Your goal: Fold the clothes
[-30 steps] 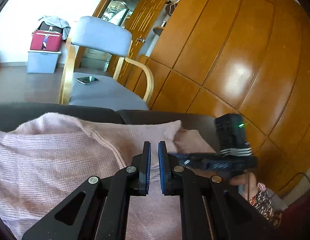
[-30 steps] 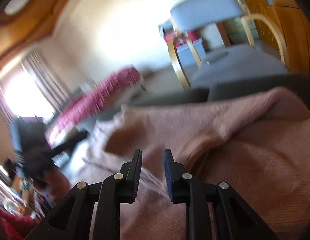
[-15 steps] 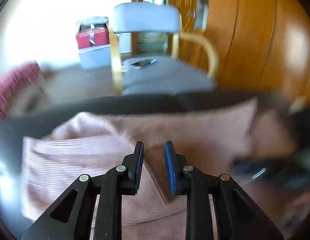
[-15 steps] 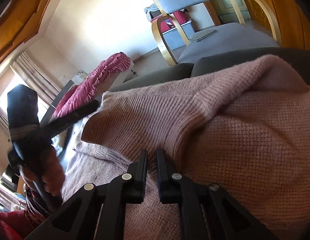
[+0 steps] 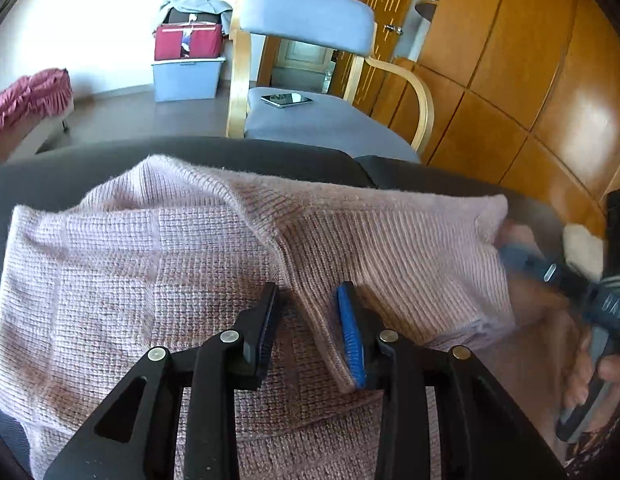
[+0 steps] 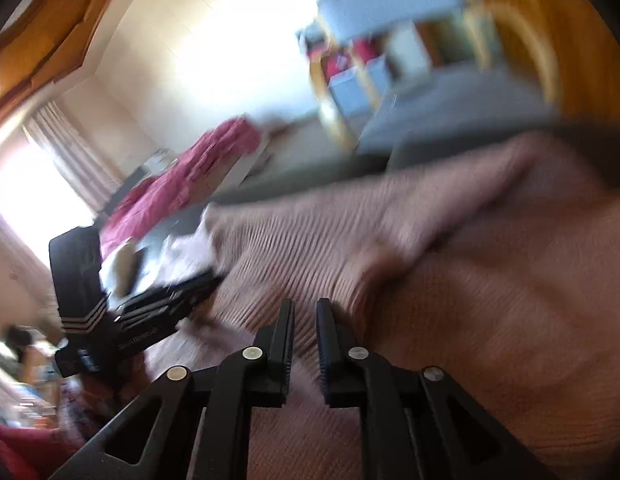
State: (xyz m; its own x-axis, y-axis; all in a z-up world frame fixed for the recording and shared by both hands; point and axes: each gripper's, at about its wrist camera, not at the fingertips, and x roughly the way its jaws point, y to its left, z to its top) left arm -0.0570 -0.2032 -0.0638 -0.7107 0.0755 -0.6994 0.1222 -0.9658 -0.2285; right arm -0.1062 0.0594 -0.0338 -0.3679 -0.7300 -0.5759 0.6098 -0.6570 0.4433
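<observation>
— Two grippers over one garment?
— Yes. Pink knit sweater (image 5: 158,280) spread flat on a dark cushioned surface (image 5: 90,164), filling most of both views.
— Left gripper (image 5: 308,332)?
— Hovering low above the sweater's middle, jaws spread wide, nothing between the pads. Blue pad (image 5: 352,340) on one finger just beside a raised fold of the knit running diagonally up the cloth; contact with the fold hard to judge.
— Right gripper (image 6: 304,344)?
— Also low over the knit, jaws narrow with a slim gap, pink fabric visible through the gap below. Nothing seen pinched, though heavy blur there. From the left wrist view, same gripper (image 5: 582,300) at the sweater's right edge, blurred, held by a hand (image 5: 590,380).
— And from the right wrist view?
— Left gripper body (image 6: 122,312) at the far left, near the sweater's other edge, blurred too.
— Beyond the sweater?
— Wooden armchair with grey cushions (image 5: 310,24) behind the dark surface, a phone (image 5: 286,99) lying on its seat. Further back, a pale blue bin (image 5: 186,80) with a red bag (image 5: 188,42) stacked on top. Glossy wooden cabinet panels (image 5: 510,80) along the right. Magenta ruffled cover (image 5: 26,96) at the left.
</observation>
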